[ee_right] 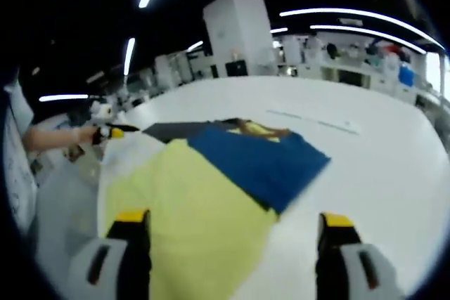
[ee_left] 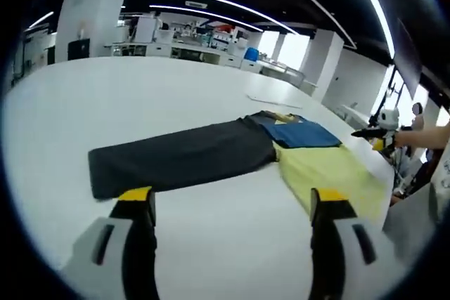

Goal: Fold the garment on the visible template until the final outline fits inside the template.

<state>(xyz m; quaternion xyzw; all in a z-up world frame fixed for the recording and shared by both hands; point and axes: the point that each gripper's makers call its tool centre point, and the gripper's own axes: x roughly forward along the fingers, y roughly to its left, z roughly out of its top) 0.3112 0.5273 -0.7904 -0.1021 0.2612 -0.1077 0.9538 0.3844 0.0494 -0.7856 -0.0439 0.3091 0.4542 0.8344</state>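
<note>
Both grippers, left and right, hover spread and empty (folding not begun); next, pinch the garment edge on the table

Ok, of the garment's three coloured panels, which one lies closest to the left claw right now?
The dark grey panel. In the left gripper view it stretches across the white table just beyond the open left claw; the yellow panel sits off to one side and the blue panel lies farther back.

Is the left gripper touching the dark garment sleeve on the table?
Apart. In the left gripper view the left gripper is open, and bare white table shows between its yellow-tipped fingers and the dark sleeve beyond them.
</note>
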